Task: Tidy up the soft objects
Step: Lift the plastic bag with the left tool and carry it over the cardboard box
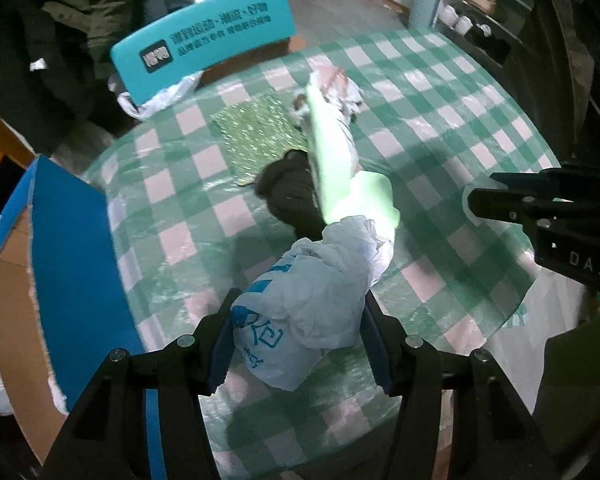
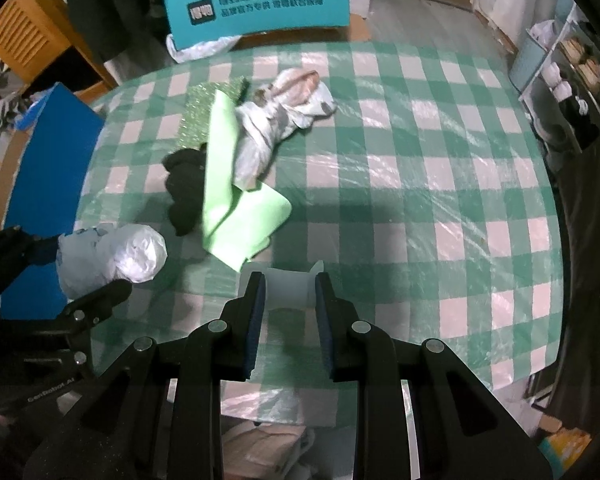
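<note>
My left gripper point(image 1: 296, 340) is shut on a crumpled white plastic bag point(image 1: 308, 304) with blue print and holds it above the checked table point(image 1: 440, 120). From the right wrist view that bag point(image 2: 112, 256) shows at the left between the left gripper's fingers point(image 2: 100, 296). My right gripper point(image 2: 290, 300) is shut on a pale strip, which looks to be the near edge of the light green foam sheet point(image 2: 236, 208). The sheet point(image 1: 332, 160) slants up off the table. A black soft item point(image 2: 186, 192) and a grey-white cloth bundle point(image 2: 284, 112) lie beside it.
A glittery green pad point(image 1: 260, 136) lies behind the black item point(image 1: 288, 188). A blue cardboard box point(image 1: 72, 264) stands open at the table's left edge. A teal printed box flap point(image 2: 260, 4) rises at the far edge. A shoe rack point(image 2: 572, 80) stands at the right.
</note>
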Demonstrator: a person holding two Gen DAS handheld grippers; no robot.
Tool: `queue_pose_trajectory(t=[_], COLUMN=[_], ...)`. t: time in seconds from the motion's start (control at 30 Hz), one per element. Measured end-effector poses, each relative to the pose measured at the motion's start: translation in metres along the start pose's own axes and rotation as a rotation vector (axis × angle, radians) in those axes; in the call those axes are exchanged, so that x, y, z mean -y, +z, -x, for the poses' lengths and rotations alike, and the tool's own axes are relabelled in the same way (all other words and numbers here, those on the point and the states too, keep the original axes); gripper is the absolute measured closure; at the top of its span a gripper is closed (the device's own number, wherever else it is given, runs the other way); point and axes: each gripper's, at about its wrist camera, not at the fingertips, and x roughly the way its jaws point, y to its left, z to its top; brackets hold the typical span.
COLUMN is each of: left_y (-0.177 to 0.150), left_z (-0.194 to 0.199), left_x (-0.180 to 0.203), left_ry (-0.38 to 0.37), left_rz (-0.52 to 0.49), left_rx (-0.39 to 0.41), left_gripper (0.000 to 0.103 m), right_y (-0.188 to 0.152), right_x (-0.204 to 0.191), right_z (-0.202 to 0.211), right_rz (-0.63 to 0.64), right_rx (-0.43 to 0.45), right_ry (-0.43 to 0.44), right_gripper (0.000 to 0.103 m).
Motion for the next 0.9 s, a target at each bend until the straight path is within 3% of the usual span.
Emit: queue_pose_trajectory(t=[0.9], left_y=[-0.012], left_z=[0.055], left_x=[-0.036], left_ry=[0.08], left_rz=[0.064], left_rx=[0.096], left_gripper=[0.045], right_y=[0.008], right_x=[-0.05], right_z=[0.056], right_rz=[0.102], right_rx=[0.117], right_ry=[0.033], right_gripper=[0.08])
